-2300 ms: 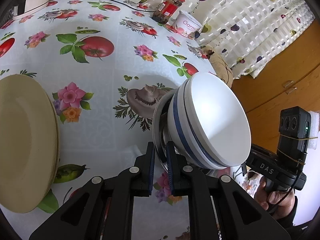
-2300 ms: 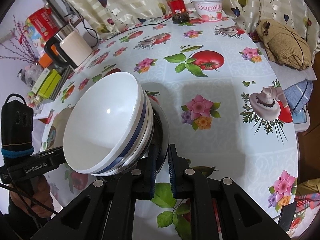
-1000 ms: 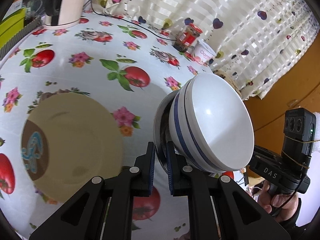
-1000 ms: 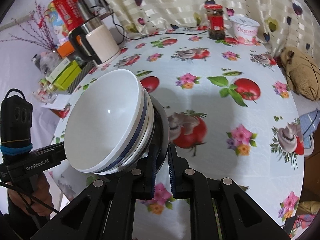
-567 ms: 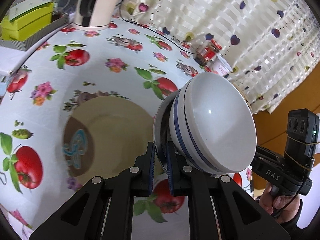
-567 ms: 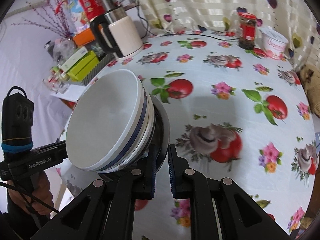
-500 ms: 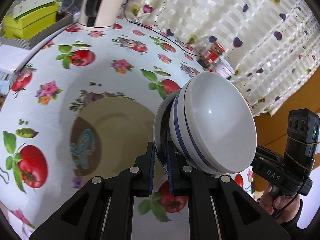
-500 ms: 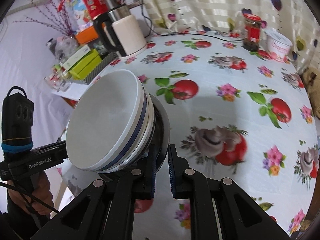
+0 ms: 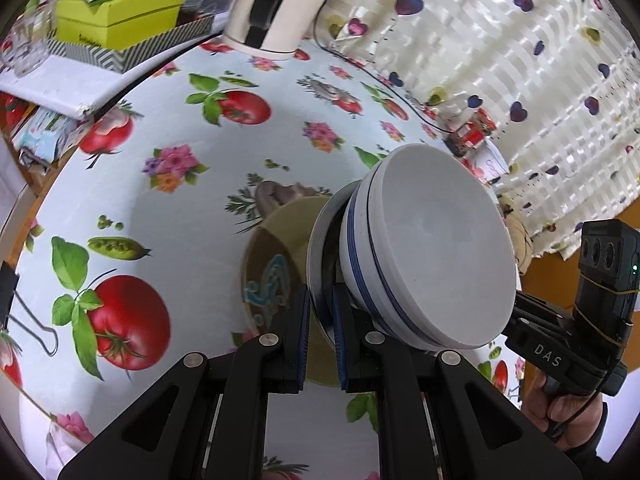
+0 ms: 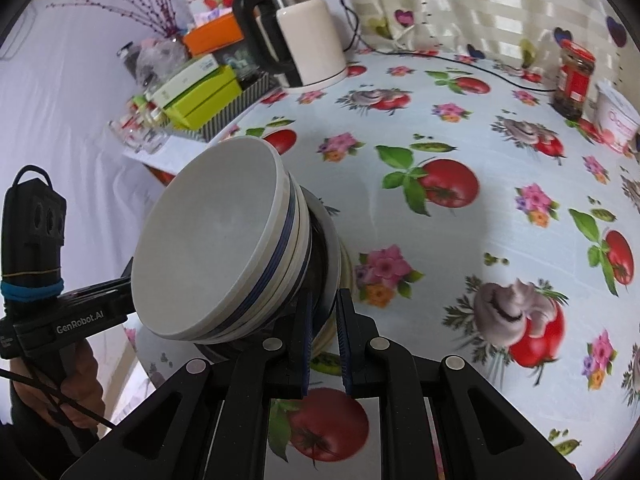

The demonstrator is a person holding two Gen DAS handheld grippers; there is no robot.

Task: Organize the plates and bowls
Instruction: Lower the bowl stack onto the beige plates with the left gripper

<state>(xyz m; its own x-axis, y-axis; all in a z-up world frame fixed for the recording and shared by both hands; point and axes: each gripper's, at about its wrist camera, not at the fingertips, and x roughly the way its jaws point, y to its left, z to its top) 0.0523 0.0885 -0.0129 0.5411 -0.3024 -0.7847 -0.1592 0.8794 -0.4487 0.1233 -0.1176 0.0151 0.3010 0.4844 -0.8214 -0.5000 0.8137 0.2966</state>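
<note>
both grippers, left and right, pinch the metal plate carrying stacked bowls above the beige plate; next, lowering it on.

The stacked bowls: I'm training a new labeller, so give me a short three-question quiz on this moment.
1. True or false: the blue-striped white ceramic bowls sit on a metal plate.
2. What lies on the flowered tablecloth below the stack? A) beige round plate B) glass lid C) wooden tray
3. What do the left hand-held gripper and right hand-held gripper pinch?

Key: 1 true; 2 A; 3 the metal plate's rim, one at each side.
</note>
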